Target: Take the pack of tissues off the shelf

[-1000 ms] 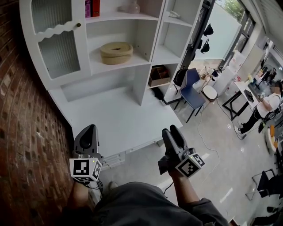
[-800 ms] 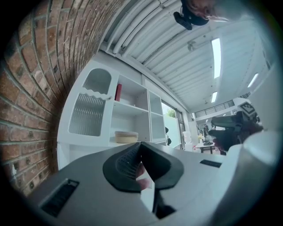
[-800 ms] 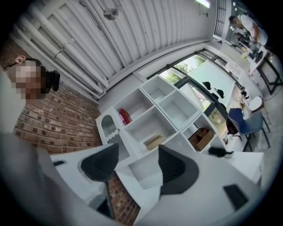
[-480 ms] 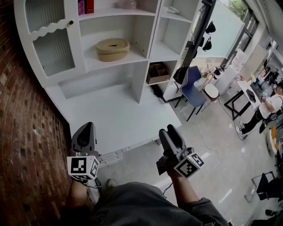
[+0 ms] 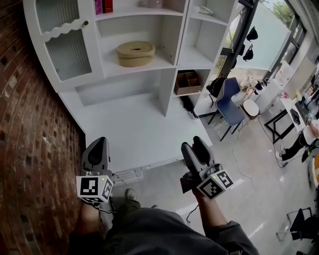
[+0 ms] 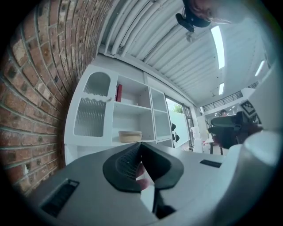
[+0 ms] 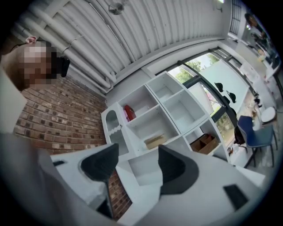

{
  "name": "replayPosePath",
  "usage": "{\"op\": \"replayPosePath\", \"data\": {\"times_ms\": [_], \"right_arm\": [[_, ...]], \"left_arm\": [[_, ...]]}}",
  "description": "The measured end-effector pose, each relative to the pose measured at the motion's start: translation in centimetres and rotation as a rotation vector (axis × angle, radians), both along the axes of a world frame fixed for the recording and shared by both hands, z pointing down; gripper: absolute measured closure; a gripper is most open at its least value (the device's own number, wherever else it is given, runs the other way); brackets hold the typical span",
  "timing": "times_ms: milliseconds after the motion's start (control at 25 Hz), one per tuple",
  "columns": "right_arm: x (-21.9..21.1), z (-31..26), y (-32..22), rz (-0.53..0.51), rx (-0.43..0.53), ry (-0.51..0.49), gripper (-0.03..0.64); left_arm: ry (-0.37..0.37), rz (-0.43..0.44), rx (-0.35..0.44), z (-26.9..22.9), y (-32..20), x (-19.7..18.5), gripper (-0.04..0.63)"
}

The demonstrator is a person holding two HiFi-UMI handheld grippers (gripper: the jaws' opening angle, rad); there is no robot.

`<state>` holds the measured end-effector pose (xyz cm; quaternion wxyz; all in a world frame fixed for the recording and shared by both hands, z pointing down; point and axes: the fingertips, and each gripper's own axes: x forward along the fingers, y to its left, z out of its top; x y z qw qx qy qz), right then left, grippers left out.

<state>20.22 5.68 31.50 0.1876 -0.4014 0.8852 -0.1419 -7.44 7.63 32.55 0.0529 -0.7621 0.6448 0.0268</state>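
Note:
The white shelf unit [image 5: 169, 55] stands ahead against the brick wall. On its top shelf a pale soft bundle [image 5: 149, 3], perhaps the pack of tissues, is cut off by the frame edge. A small white item [image 5: 205, 9] lies on the upper right shelf. My left gripper [image 5: 98, 145] is shut and holds nothing; its pads meet in the left gripper view [image 6: 140, 146]. My right gripper [image 5: 195, 144] is open and empty, its jaws apart in the right gripper view [image 7: 136, 158]. Both hang low, over the front edge of the white counter [image 5: 134, 134], far from the shelves.
A round tan basket [image 5: 135, 53] sits on the middle shelf, red books [image 5: 102, 6] on the top shelf. A cabinet door with ribbed glass [image 5: 67, 47] is at the left. A brown box [image 5: 188, 82], a blue chair [image 5: 233, 102] and tables stand at the right.
The head view has swung a little, so the shelf unit sits further right in it. Both grippers keep almost the same places and the same jaw states.

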Motion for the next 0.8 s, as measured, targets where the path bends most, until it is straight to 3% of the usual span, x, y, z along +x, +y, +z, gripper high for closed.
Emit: {"op": "replayPosePath", "data": {"times_ms": [320,800], "right_arm": [[-1.8,-0.1,-3.9,0.004,0.0,0.062,0.35],[-5.2,-0.9,-13.0,0.055,-0.007,0.134,0.35]], "left_arm": [[0.002,-0.002,0.015,-0.6,-3.6,-1.7,0.591],[0.051,0.06,0.031,-0.3,-14.6,-5.0,0.591]]}}
